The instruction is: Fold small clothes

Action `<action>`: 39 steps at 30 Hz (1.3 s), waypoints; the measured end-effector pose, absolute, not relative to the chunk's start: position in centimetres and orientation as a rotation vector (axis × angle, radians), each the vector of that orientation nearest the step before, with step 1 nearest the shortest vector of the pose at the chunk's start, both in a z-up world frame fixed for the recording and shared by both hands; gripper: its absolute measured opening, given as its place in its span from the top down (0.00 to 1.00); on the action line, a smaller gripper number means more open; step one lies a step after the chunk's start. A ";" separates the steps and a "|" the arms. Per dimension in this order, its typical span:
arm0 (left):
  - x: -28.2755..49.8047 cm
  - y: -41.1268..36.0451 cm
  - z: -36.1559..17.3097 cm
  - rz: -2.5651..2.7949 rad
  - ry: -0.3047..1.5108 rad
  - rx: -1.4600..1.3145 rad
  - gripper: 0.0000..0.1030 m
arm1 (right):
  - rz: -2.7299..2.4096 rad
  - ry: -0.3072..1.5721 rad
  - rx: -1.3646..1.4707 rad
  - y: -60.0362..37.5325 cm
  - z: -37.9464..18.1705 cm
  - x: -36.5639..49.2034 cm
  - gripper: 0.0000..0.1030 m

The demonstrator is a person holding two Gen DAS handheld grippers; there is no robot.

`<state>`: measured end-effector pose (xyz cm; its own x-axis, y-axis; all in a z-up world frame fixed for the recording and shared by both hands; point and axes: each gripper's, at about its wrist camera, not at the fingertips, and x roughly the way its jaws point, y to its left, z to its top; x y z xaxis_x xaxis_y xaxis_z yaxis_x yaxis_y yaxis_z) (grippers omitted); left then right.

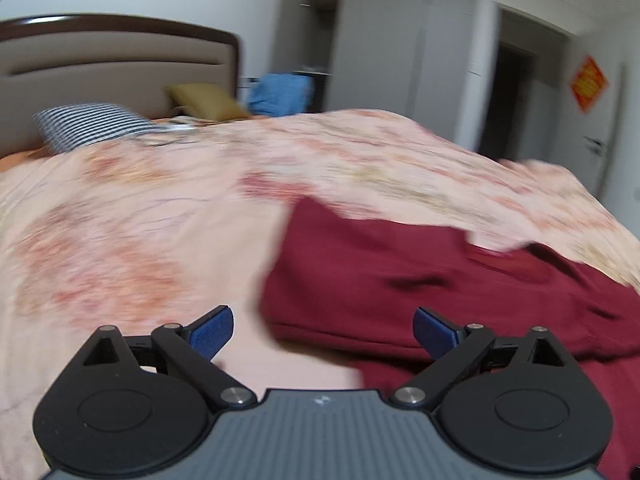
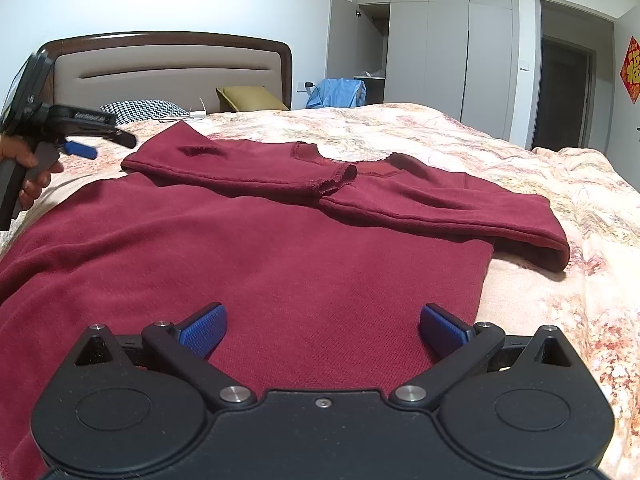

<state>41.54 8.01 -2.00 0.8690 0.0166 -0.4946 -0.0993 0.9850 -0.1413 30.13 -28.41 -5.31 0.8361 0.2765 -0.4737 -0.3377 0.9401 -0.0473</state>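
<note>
The right wrist view shows a dark red sweater (image 2: 248,248) lying flat on a bed with a pink flowery bedspread (image 2: 532,184). Both sleeves are folded in across the chest, and their cuffs meet near the middle, just below the neck hole. The right gripper (image 2: 322,330) hangs low over the bottom part of the sweater. Its blue pads (image 2: 204,330) are spread wide apart and nothing is between them, so it is let go. Far to the left, the left gripper (image 2: 86,146) is held in a hand (image 2: 28,172) beside the sweater, over the bedspread.

The left wrist view is blurry. The left gripper (image 1: 322,332) has its blue fingers wide apart too, and it holds nothing. Under it is the left edge of the red sweater (image 1: 400,272), with bare bedspread (image 1: 132,216) on the left side.

At the back of the bed are a striped pillow (image 2: 144,110), a yellow-green pillow (image 2: 250,98) and a padded headboard (image 2: 172,68). A blue cloth (image 2: 338,94) sits by the grey wardrobe (image 2: 444,44), which has one door open.
</note>
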 end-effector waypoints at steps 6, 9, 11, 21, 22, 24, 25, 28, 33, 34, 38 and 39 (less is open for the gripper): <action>42.1 13.1 -4.1 0.049 0.493 -0.281 0.02 | 0.310 0.477 -0.136 -28.1 -5.1 30.0 0.00; 42.4 12.8 -5.8 0.033 0.507 -0.248 0.01 | 0.295 0.500 -0.138 -28.0 -4.3 30.5 0.01; 42.2 11.7 -6.5 0.025 0.507 -0.136 0.01 | 0.283 0.519 -0.151 -27.6 -3.3 31.3 0.01; 44.5 10.4 -5.6 0.050 0.454 0.010 0.13 | 0.474 0.491 -0.084 -18.4 1.9 44.5 0.14; 44.7 10.8 -5.6 0.028 0.439 -0.006 0.15 | 0.504 0.487 -0.066 -17.1 2.1 46.1 0.15; 44.6 11.2 -5.6 -0.012 0.415 -0.027 0.26 | 0.554 0.483 -0.048 -14.5 2.4 49.3 0.24; 44.5 11.2 -5.8 -0.028 0.410 -0.031 0.29 | 0.579 0.491 -0.040 -13.2 2.5 50.8 0.26; 44.4 11.0 -6.2 -0.064 0.400 -0.023 0.44 | 0.654 0.545 0.007 -9.5 2.7 55.1 0.32; 44.5 10.4 -5.9 -0.109 0.395 0.012 0.71 | 0.721 0.637 -0.001 -3.7 2.2 59.8 0.34; 44.5 10.2 -5.9 -0.115 0.395 0.021 0.74 | 0.718 0.652 -0.011 -2.8 2.0 60.3 0.40; 44.3 9.8 -5.4 -0.116 0.401 0.048 0.87 | 0.692 0.666 -0.055 -0.1 1.7 61.1 1.00; 44.1 9.9 -5.2 -0.112 0.403 0.041 0.88 | 0.694 0.634 -0.076 0.1 1.9 60.9 1.00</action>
<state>44.08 9.86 -5.20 0.9138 -0.1005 -0.3935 0.1169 0.9930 0.0180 60.86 0.14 1.93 0.5905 0.5728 -0.5684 -0.6178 0.7741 0.1383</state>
